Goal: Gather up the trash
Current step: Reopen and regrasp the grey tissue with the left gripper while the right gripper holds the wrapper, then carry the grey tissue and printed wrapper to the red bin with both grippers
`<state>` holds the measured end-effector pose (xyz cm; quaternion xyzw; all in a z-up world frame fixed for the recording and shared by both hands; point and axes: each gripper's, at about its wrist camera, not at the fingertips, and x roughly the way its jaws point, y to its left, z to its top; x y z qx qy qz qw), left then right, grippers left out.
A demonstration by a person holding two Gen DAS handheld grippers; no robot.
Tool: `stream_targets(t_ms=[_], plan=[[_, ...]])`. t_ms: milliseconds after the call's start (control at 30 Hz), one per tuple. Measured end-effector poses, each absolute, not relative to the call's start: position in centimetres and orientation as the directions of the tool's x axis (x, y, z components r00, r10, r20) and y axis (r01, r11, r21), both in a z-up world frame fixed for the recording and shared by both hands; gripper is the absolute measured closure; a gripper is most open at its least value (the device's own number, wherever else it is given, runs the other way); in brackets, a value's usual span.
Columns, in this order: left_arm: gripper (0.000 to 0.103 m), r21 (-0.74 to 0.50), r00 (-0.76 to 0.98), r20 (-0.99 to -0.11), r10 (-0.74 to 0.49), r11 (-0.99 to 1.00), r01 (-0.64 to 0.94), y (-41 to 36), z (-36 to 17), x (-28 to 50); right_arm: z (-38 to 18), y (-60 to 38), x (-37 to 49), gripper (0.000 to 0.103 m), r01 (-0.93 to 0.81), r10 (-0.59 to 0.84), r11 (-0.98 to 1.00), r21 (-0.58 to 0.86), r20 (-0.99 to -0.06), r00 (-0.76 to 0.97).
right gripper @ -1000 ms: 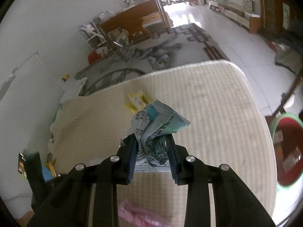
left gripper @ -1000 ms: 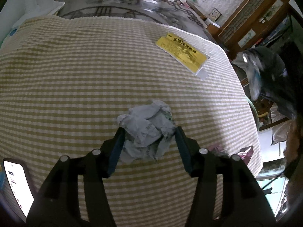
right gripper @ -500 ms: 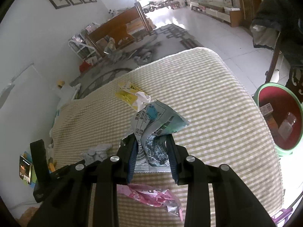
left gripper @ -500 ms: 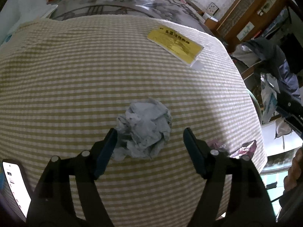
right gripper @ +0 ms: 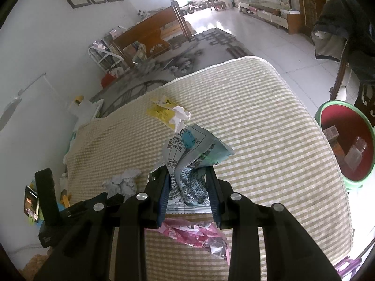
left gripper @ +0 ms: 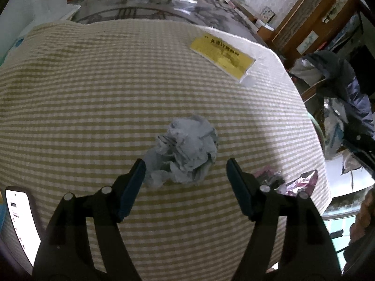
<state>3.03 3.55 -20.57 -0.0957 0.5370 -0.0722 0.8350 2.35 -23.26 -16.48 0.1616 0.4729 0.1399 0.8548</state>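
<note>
Wide view first: the checked tablecloth (left gripper: pixel 98 98) covers the whole bed-like surface, and off its right-hand edge, down on the floor, sits the green-rimmed red bin (right gripper: pixel 365 126) with a few boxes already in it. That is where the trash looks bound.

Next size down, the yellow packet (left gripper: pixel 221 57) lies flat near the far right corner of the cloth, its long axis running diagonally away, well apart from both tools. A pink foil wrapper (right gripper: pixel 194 233) sprawls at the near edge, just under the right tool.

Now the crumpled paper ball (left gripper: pixel 185 149). It sits on the cloth dead ahead of the left gripper (left gripper: pixel 185 175), between the two fingers but pressed by neither; the jaws stand apart with clear cloth showing on the right side. The left tool is plainly the nearer one to it (the right tool sees it off to its left, small).

And the right gripper (right gripper: pixel 188 187) is clamped on a printed blue-grey wrapper (right gripper: pixel 192 154), which stands up out of the jaws. The bin lies to its right, well apart, so I judge a swing that way comes next.
</note>
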Motion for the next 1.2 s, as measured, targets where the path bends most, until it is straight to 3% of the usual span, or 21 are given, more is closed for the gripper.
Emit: stream_targets(t_ms=[233,267,367,900,1200], plan=[[0.035,-0.208,0.398,-0.896,-0.196,0.978,0.013,3.4,-22.2,4.4,-16.5,-23.2,2.0,0.073,-0.087,0.391,0.910,0.406,-0.764,0.513],[0.047,-0.202,0.395,-0.898,-0.192,0.979,0.017,3.3,-22.4,4.6,-16.5,-23.3,1.8,0.073,-0.088,0.390,0.910,0.405,-0.764,0.514],[0.053,-0.193,0.399,-0.897,-0.187,0.981,0.027,3.2,-22.2,4.8,-16.5,-23.3,1.6,0.073,-0.089,0.389,0.910,0.404,-0.763,0.515],[0.054,-0.208,0.619,-0.746,-0.245,0.969,0.133,-0.5,-10.4,3.5,-13.4,-24.6,1.1,0.073,-0.114,0.383,0.910,0.399,-0.704,0.598],[0.054,-0.219,0.650,-0.703,-0.287,0.958,0.187,-2.8,-8.0,3.8,-12.3,-26.7,1.3,0.073,-0.093,0.363,0.913,0.398,-0.685,0.632]])
